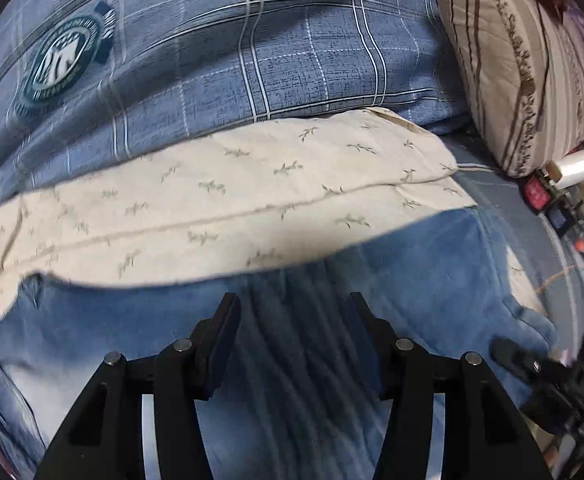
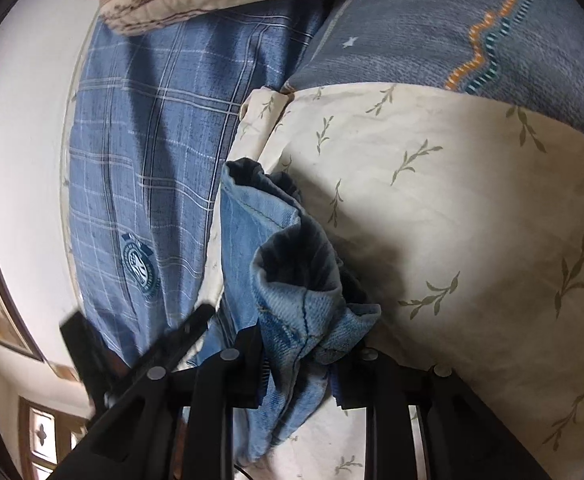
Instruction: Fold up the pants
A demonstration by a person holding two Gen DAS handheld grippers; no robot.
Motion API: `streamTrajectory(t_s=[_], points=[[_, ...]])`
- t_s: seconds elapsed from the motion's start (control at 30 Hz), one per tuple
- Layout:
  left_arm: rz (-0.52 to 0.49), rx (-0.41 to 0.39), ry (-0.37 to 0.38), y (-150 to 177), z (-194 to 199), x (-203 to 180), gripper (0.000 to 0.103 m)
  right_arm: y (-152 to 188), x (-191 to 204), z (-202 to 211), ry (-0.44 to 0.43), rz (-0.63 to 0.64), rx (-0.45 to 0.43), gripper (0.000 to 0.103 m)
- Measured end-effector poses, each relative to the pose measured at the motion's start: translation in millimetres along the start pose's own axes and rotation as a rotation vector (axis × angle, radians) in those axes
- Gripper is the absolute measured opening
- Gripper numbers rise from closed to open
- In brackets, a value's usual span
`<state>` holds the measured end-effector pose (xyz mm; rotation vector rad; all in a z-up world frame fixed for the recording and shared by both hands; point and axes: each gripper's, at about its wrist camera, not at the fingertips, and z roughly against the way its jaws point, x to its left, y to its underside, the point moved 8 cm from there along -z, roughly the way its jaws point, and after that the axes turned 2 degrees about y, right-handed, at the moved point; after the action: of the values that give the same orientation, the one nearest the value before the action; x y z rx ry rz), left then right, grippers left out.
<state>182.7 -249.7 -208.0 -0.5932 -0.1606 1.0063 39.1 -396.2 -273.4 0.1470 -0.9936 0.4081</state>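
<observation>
From the left wrist camera, the left tongs (image 1: pixel 292 312) stand with their jaws spread wide and nothing pinched between them. They hang just over the jeans (image 1: pixel 412 280), which lie across the bed on a cream sheet (image 1: pixel 220 196) printed with small green sprigs. The denim directly under the jaws is streaked and blurred, so whether the tips touch the cloth cannot be told. The spread jaws suggest this side is either lining up for a new bite on the fabric or pressing a layer flat, rather than carrying anything. Behind the sheet sits a blue checked quilt (image 1: pixel 220 52) with a round badge, and a striped pillow (image 1: pixel 516 72) leans at the far right. The other tool shows as a dark shape at the lower right edge.

From the right wrist camera, the right tongs (image 2: pixel 300 364) are clenched on a bunched end of the jeans (image 2: pixel 296 280), probably a leg cuff, since an open tube of denim gapes just above the grip. The cloth is gathered and lifted off the cream sheet (image 2: pixel 452 208), likely so that this end can be carried over the rest to make a fold. The checked quilt (image 2: pixel 140 152) runs along the left, a denim-look cover (image 2: pixel 432 20) with an orange zigzag lies beyond.
</observation>
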Motion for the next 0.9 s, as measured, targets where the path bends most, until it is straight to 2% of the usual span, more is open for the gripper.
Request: streamTrajectory(t_s=[0.13,0.17,0.2,0.23,0.27,0.33,0.37,0.47,0.53,0.6,0.67,0.7,0.73,0.77,0.8,0.83,0.9], points=[[0.002,0.016,-0.02,15,-3,-1,0.056,1,4,2,-0.021,-0.011,-0.018,0.039],[-0.007,0.032,-0.023,20,-7,-2,0.056,1,6,2,-0.027,-0.01,-0.021,0.047],[-0.017,0.05,-0.032,25,-13,-3,0.06,1,8,3,-0.044,-0.008,-0.023,0.051],[-0.034,0.07,-0.049,30,-18,-3,0.068,1,10,5,-0.06,-0.008,-0.03,0.053],[-0.064,0.065,-0.082,32,-23,-5,0.072,0,11,6,-0.062,-0.006,-0.036,0.053],[-0.127,0.023,-0.166,31,-23,-7,0.086,-2,13,6,-0.062,-0.002,-0.045,0.053],[-0.136,0.021,-0.179,31,-23,-8,0.086,-4,14,5,-0.062,0.007,-0.045,0.053],[-0.068,0.074,-0.12,27,-23,-1,0.086,-9,20,1,-0.06,0.04,-0.041,0.053],[-0.027,0.075,-0.088,22,-22,5,0.086,-16,21,-4,-0.083,0.028,-0.025,0.053],[-0.031,0.067,-0.113,20,-23,7,0.086,-19,18,-11,-0.089,0.008,0.005,0.053],[-0.086,0.072,-0.139,25,-29,3,0.086,-22,19,-15,-0.101,0.006,0.008,0.053],[-0.115,0.053,-0.152,25,-28,1,0.086,-21,21,-16,-0.092,0.023,0.006,0.052],[-0.124,0.049,-0.154,24,-28,0,0.086,-20,22,-16,-0.081,0.035,0.0,0.046],[-0.109,0.059,-0.14,24,-28,2,0.086,-19,22,-16,-0.066,0.048,-0.005,0.033],[-0.084,0.071,-0.12,24,-29,5,0.086,-19,22,-17,-0.044,0.063,-0.008,0.028],[-0.056,0.085,-0.101,24,-29,8,0.086,-18,22,-16,-0.023,0.079,-0.016,0.027],[-0.034,0.09,-0.114,23,-25,12,0.086,-17,29,-12,-0.007,0.13,-0.04,0.023]])
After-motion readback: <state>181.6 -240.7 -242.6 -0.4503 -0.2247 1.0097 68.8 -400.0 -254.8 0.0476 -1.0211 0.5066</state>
